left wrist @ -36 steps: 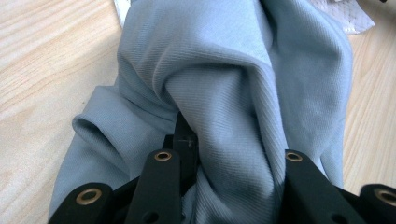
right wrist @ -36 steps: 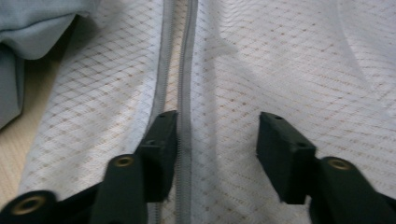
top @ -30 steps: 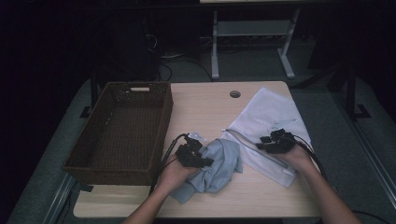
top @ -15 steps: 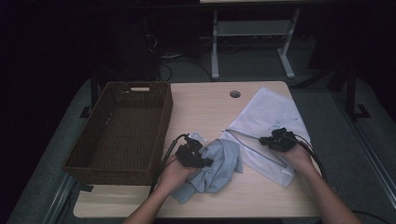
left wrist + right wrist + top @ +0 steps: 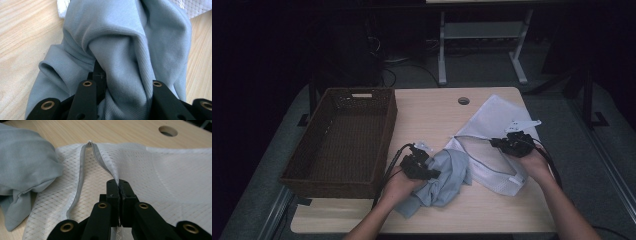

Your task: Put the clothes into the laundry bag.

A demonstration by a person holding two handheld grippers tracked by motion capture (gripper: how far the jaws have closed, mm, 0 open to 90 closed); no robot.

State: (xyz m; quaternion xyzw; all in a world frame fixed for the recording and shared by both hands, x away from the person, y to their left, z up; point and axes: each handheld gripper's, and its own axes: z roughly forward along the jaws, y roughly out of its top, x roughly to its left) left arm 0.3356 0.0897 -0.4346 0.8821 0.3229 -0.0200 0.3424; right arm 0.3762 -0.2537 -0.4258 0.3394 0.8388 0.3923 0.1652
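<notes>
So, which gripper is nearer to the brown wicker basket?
Left. The left gripper is just beside the basket, near its right wall, its fingers closed on the grey-blue cloth. The right gripper holds the white mesh bag farther away.

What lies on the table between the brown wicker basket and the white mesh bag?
In the high view, a crumpled light blue cloth lies there, with the left gripper shut on it.

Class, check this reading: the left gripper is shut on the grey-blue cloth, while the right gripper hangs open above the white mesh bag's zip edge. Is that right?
Not quite. The right gripper is not open: in the right gripper view it is shut on the zip edge of the white mesh bag. The left gripper does grip the grey-blue cloth.
</notes>
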